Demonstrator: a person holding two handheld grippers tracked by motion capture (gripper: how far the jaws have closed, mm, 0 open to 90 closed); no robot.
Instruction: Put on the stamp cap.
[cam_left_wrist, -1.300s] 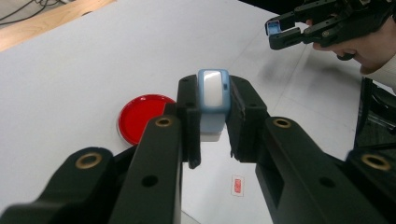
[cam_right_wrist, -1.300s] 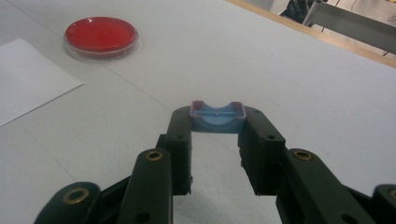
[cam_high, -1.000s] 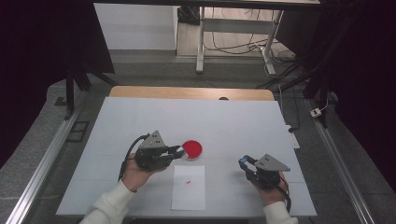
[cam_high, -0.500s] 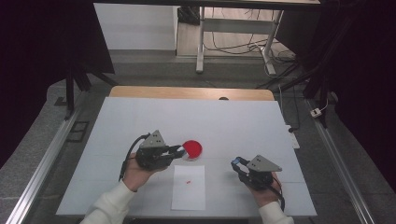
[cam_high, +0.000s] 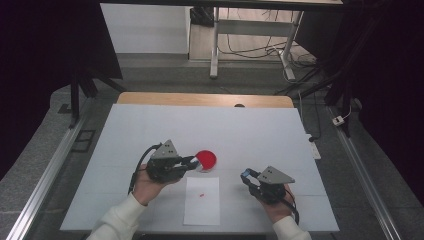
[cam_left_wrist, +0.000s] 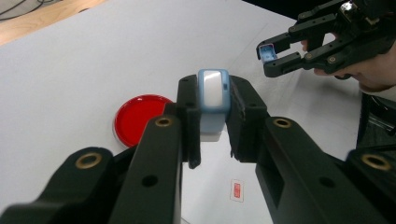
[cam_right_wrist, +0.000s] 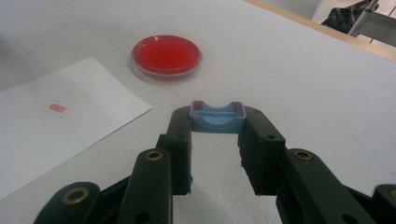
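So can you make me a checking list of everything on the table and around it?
Surface: white table, wooden strip along its far edge.
Job's things: blue-and-white stamp held by the left gripper; blue cap held by the right gripper; red round dish beside the left gripper; white paper sheet with a small red mark.
Clutter: nothing seen.
Grippers: both shut on their pieces, apart from each other.
Cables: black cable trails from the left gripper; more on the floor behind.
Surroundings: metal rails, desk legs, dark curtains.
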